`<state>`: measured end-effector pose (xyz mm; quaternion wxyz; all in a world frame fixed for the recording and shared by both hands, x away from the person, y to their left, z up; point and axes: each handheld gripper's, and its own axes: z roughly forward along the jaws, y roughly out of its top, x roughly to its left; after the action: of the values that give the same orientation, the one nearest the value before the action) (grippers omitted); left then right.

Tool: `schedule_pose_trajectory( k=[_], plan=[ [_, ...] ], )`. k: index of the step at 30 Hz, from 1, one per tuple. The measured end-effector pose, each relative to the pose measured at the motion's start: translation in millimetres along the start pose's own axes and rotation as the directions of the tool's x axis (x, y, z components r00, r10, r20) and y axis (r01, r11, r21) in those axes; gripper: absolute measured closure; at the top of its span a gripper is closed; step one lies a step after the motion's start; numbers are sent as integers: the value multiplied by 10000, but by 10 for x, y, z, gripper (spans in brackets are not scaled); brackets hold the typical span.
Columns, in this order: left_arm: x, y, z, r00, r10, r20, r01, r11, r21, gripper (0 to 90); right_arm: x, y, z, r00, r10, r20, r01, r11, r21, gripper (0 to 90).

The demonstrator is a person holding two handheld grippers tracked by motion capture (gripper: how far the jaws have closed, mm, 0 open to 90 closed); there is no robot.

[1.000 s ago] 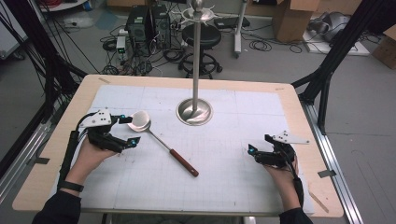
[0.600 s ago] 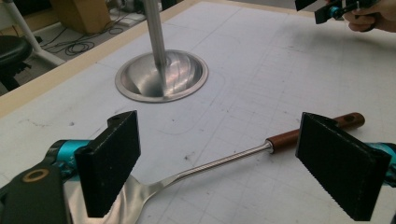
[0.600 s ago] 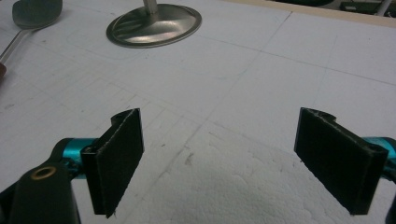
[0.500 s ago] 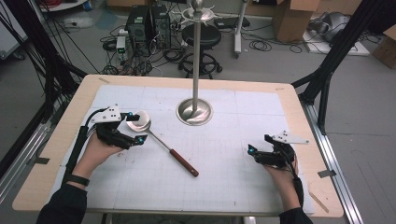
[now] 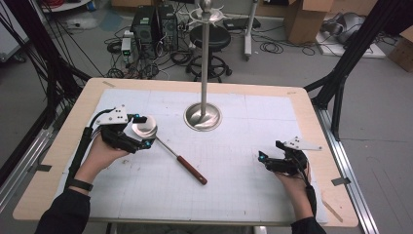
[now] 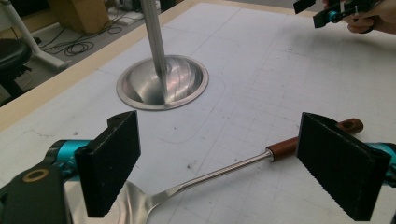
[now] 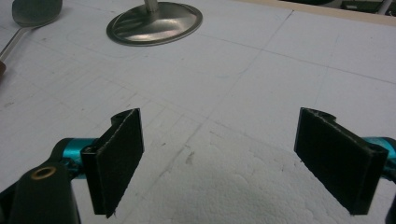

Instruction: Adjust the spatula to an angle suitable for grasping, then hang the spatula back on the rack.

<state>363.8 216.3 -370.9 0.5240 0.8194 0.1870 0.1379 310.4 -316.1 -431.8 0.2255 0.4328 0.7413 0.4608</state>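
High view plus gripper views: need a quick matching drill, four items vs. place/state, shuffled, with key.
Items:
1. ladle
2. stand base
3. left gripper
4. right gripper

States:
A. open over bare table surface, at the right
B. round, shiny, pole rising from it
C. lying flat, brown handle pointing away from its bowl
D. open, jaws either side of the ladle bowl

Pairs: 1-C, 2-B, 3-D, 4-A

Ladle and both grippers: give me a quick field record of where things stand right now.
ladle: lying flat on the table mat, bowl toward the left gripper, wooden handle end pointing to the person's side
left gripper: open, fingers either side of the ladle bowl
right gripper: open, holding nothing, over bare mat
stand: upright, round base behind the ladle
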Motion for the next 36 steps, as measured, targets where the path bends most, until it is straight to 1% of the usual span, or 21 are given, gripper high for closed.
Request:
schedule_pose_trajectory(
  k=[4,5,7,9,11,14,17,19,20,23,25,27,28,29,30,32,34,35,36],
  plan=[
    [13,-22,56,10000,17,87,-19,9997,261,145,-4,0,-1,10000,28,4,-28,10000,-17,149],
    [7,-24,74,10000,-5,89,2,9997,256,145,-2,0,-1,10000,29,-1,-29,10000,-8,149],
    [9,-16,97,9998,66,182,-72,9993,362,146,-1,1,-1,10000,14,8,-14,10000,-9,149],
    [7,7,119,9997,150,170,-158,9988,465,145,0,1,-3,10000,0,2,0,10000,3,149],
    [1,27,131,9996,129,245,-141,9988,472,146,-1,0,-6,10000,-5,-21,5,10000,0,149],
    [4,46,143,9993,236,278,-252,9980,584,145,0,1,-7,10000,38,-36,-38,10000,-17,149],
    [10,49,154,9994,206,273,-223,9978,622,145,0,1,-5,10000,3,-34,-3,10000,-2,149],
    [28,56,158,9991,246,355,-269,9975,659,145,-3,5,-8,10000,16,-15,-16,10000,-72,149],
    [38,59,161,9988,276,405,-304,9971,693,146,-3,5,-10,9999,112,-22,-112,9999,-95,149],
    [60,65,182,9979,370,526,-413,9955,848,146,-13,2,-8,9999,137,29,-137,9999,-57,149],
    [63,66,209,9974,316,646,-374,9953,895,144,-21,4,-5,9999,126,56,-125,9999,-110,150],
    [65,76,237,9968,518,612,-587,9915,1164,140,-22,3,-2,9999,130,51,-129,9998,-121,150],
    [63,85,257,9959,623,654,-708,9881,1367,140,-22,3,1,9999,128,44,-128,9999,-112,150],
    [56,91,275,9952,684,700,-780,9863,1456,140,-22,5,5,9999,111,45,-110,9999,-110,151],
    [46,106,296,9941,813,717,-922,9821,1643,140,-27,7,8,10000,51,30,-50,9999,-99,150],
    [16,139,340,9900,1071,922,-1230,9744,1884,143,-25,16,16,10000,47,44,-47,10000,-80,151],
    [1,150,375,9848,1249,1204,-1459,9717,1857,153,-16,22,10,10000,13,-12,-14,9999,-124,151],
    [1,144,384,9832,1317,1260,-1538,9705,1855,154,-13,23,9,10000,-28,-18,27,9999,-151,150],
    [3,132,395,9815,1408,1300,-1645,9670,1945,155,-14,22,8,10000,-31,-8,31,9999,-142,150]
  ],
)
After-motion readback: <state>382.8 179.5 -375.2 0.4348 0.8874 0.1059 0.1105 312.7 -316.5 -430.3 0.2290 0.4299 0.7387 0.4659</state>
